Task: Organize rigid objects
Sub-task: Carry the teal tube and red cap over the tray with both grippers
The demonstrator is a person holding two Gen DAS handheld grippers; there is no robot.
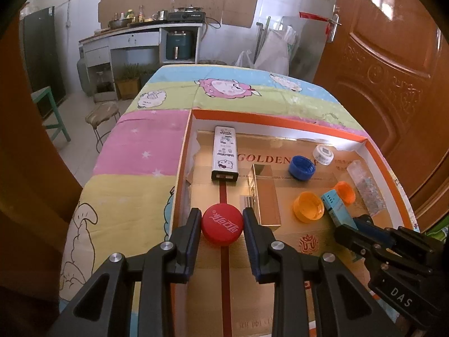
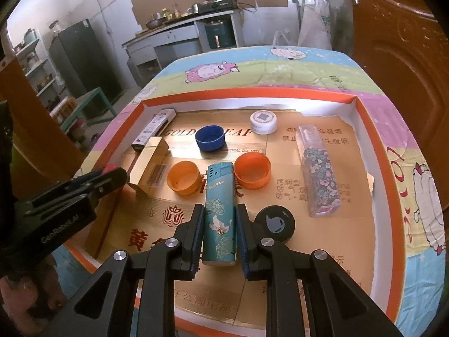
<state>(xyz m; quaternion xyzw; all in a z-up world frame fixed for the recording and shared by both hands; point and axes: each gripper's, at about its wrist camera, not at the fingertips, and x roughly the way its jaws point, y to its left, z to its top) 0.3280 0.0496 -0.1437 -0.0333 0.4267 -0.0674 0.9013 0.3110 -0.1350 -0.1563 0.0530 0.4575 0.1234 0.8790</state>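
Left wrist view: the left claw (image 1: 222, 226) sits nearest, its jaws closed on a red bottle cap (image 1: 222, 224), pads pressing both sides. The cap hangs over the near-left part of an orange-rimmed tray (image 1: 280, 122) lined with gold cardboard. Inside the tray lie a white cartoon-printed box (image 1: 226, 154), a gold box (image 1: 266, 193), a blue cap (image 1: 301, 167), a white cap (image 1: 323, 154), two orange caps (image 1: 308, 206) and a clear patterned bottle (image 1: 364, 188). The tray rests on a counter under a pastel sheep-print cloth (image 1: 134, 151).

Right wrist view: the right claw (image 2: 219, 234) is narrow, clamped on a teal lighter (image 2: 220, 213) that points away along the fingers, above the tray's near middle. A black round lid (image 2: 276, 223) lies just right of the claw.
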